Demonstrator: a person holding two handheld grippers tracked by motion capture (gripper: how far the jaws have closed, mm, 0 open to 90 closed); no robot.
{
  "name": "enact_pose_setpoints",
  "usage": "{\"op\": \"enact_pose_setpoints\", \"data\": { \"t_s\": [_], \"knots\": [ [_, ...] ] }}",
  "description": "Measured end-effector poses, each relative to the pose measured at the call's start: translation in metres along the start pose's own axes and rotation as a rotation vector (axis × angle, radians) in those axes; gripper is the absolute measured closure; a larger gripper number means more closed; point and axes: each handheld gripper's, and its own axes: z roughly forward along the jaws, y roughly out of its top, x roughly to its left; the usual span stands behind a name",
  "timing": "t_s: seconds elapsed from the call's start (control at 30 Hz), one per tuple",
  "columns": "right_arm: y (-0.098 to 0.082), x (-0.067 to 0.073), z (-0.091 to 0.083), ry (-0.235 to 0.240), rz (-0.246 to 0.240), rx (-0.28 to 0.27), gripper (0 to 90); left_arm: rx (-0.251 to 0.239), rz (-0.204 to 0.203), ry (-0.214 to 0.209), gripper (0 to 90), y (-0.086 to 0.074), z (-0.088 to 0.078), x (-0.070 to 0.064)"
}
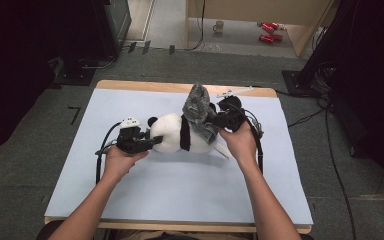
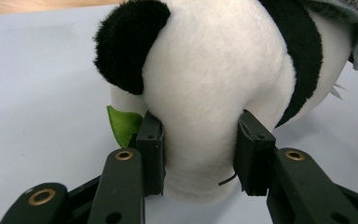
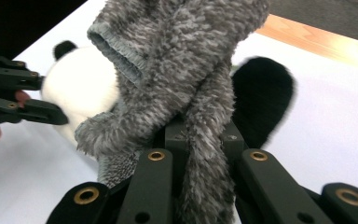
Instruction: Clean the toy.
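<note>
Close to me, at the bottom of the high view, 2 bare arms reach onto the worktop (image 1: 145, 200), which has a pale blue sheet over it.

The left gripper (image 1: 152, 142), a bit left of the middle of the frame, has its fingers (image 2: 151, 154) closed on the white head end of the toy panda (image 1: 177, 132). The soft fur bulges out between them. The panda lies on its side in the middle of the sheet, with a small green leaf (image 2: 123, 125) poking out beside the left finger.

The right gripper (image 1: 219, 120), just right of the middle, has its fingers squeezed tight on a strip of the fluffy grey hat (image 1: 197, 107). The hat stands up over the panda's other end, by its black leg (image 3: 263, 100).

What could go wrong? The panda is round and squashy, so I think it could pop out of the left fingers if the hat gets tugged hard. The right fingers only pinch a thin bit of grey fluff, so that bit may slip free or stretch. If both hands pull apart too fast, the panda could roll toward the far wooden edge at the top of the frame.
</note>
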Motion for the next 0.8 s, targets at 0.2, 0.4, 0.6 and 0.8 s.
{"op": "enact_pose_setpoints", "data": {
  "t_s": [0.2, 0.4, 0.6, 0.8],
  "knots": [
    [-0.005, -0.011, -0.010, -0.033, 0.014, 0.000, 80.2, 0.028, -0.006, -0.027, 63.2, 0.002, -0.002, 0.000],
    [-0.005, -0.017, -0.031, -0.022, 0.050, -0.041, 80.4, 0.067, -0.073, -0.095, 66.8, 0.007, -0.008, 0.003],
    [0.009, 0.009, -0.049, 0.030, -0.016, -0.092, 80.4, 0.102, -0.172, -0.137, 67.4, 0.013, -0.020, -0.001],
    [0.015, 0.041, -0.037, 0.123, -0.066, -0.094, 80.4, 0.088, -0.150, -0.085, 65.7, 0.013, -0.017, -0.002]
  ]
}}
